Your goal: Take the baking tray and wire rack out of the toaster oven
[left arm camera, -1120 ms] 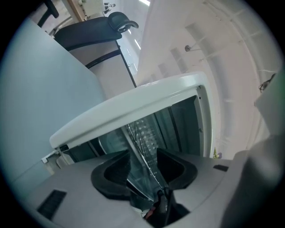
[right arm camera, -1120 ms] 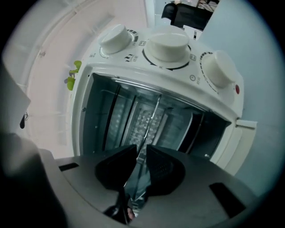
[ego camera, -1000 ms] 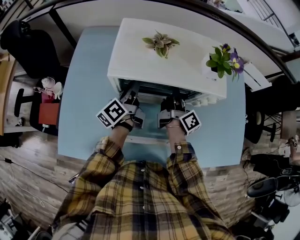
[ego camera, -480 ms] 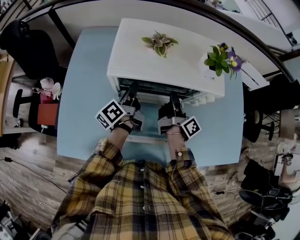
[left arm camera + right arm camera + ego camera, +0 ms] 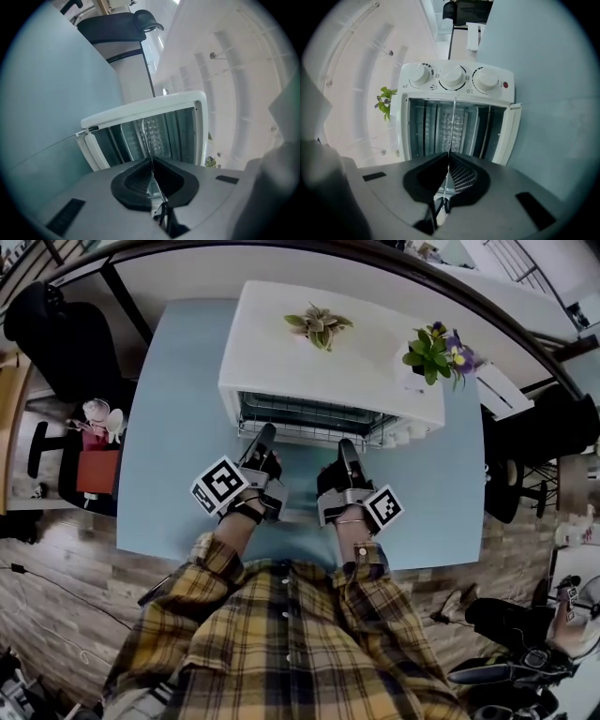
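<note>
Both forearms reach forward side by side, the grippers level toward the toaster oven (image 5: 309,352). The left gripper (image 5: 266,433) has just closed its jaws. The right gripper (image 5: 345,446) is clamped too. Each pinches the front edge of the wire rack (image 5: 309,416), which sticks partly out of the oven's mouth.

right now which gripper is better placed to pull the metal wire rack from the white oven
Neither alone: left gripper and right gripper both grip the metal wire rack at its front; use both.
</note>
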Demonstrator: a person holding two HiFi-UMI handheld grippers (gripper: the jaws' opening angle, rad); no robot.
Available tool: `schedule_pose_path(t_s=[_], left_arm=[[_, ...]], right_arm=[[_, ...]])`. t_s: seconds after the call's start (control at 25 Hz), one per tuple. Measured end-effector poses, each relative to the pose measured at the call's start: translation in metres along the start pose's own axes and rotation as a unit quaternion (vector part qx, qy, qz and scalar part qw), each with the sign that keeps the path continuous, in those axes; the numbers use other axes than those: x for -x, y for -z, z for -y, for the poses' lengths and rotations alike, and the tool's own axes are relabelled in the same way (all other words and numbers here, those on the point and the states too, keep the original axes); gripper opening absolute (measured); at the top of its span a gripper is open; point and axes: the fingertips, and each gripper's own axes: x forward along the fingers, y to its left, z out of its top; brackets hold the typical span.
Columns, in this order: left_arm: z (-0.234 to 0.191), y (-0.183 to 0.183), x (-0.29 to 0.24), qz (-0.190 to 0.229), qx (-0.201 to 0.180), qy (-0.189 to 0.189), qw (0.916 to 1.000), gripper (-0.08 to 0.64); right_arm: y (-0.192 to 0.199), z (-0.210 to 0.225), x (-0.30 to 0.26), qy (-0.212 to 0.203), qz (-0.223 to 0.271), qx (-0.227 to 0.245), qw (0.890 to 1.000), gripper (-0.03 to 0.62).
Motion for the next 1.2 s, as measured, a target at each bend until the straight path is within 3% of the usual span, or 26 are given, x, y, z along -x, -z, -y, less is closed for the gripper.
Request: schedule_pose_path(t_s=[0.2,0.44,0.68,0.84,1.2], left_arm=[[0.007,0.011,0.020,-0.009,0.002,0.015,0.9998,0.008],[0.018,0.028,0.047,-0.014,0.047,0.047,0.9977,0.006],[0.020,0.035,0.074,-0.024,0.043,0.049,0.9976,0.005],[0.029,0.041,0.088,-0.011,0.070,0.062,0.9955,0.005],[0.041,0.076,0.134,0.039,0.060,0.053,0.9960,0.005]], right_arm=[[0.006,-0.003,0.022,0.004,0.000,-0.006,1.000,0.014],[0.015,-0.009,0.055,0.005,0.004,0.005,1.000,0.014],[0.028,-0.018,0.080,-0.011,0.007,0.009,1.000,0.011],[0.036,-0.026,0.094,-0.028,-0.003,-0.003,1.000,0.009],[0.034,-0.036,0.138,-0.044,-0.062,-0.005,0.997,0.009]])
